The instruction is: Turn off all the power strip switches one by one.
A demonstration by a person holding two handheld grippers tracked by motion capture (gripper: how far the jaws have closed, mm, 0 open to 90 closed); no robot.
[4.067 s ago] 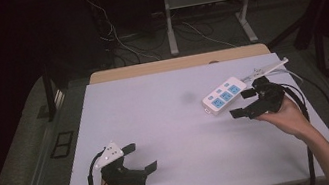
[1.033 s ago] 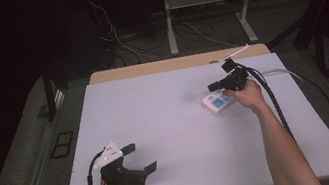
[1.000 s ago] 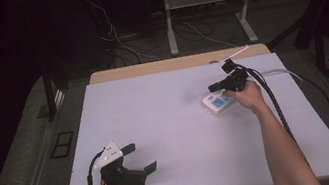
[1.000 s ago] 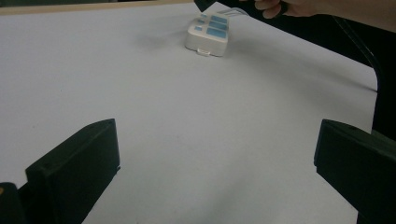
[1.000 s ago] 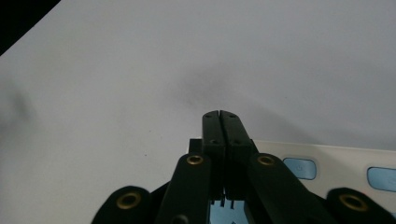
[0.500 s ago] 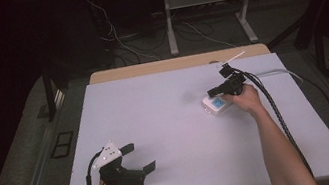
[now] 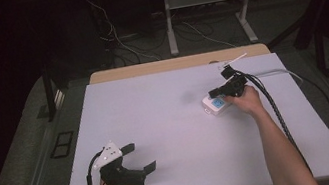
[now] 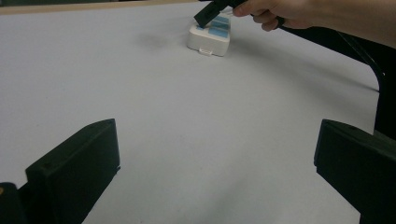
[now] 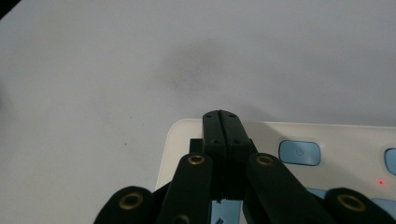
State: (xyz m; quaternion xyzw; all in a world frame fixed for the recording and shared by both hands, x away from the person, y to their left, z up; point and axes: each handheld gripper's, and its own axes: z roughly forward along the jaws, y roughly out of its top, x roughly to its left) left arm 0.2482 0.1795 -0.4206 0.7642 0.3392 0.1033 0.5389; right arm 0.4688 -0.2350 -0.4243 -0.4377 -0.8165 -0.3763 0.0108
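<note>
A white power strip with blue buttons lies right of centre on the white table. My right gripper is shut, with nothing between its jaws. Its closed tips hang over the end of the strip, just left of a blue power button; whether they touch it I cannot tell. A small red light glows on the strip. My left gripper rests at the front left, open and empty. From there I see the strip far off under the right gripper.
A white cord runs from the strip toward the table's right edge. The right gripper's black cable trails along the person's forearm. Behind the table are a wooden edge, floor cables and a stand's legs.
About four seconds ago the right gripper stood open to the right of the strip; it has since shut and moved left over the strip's end. Over the last second little moved. The left gripper kept still.
</note>
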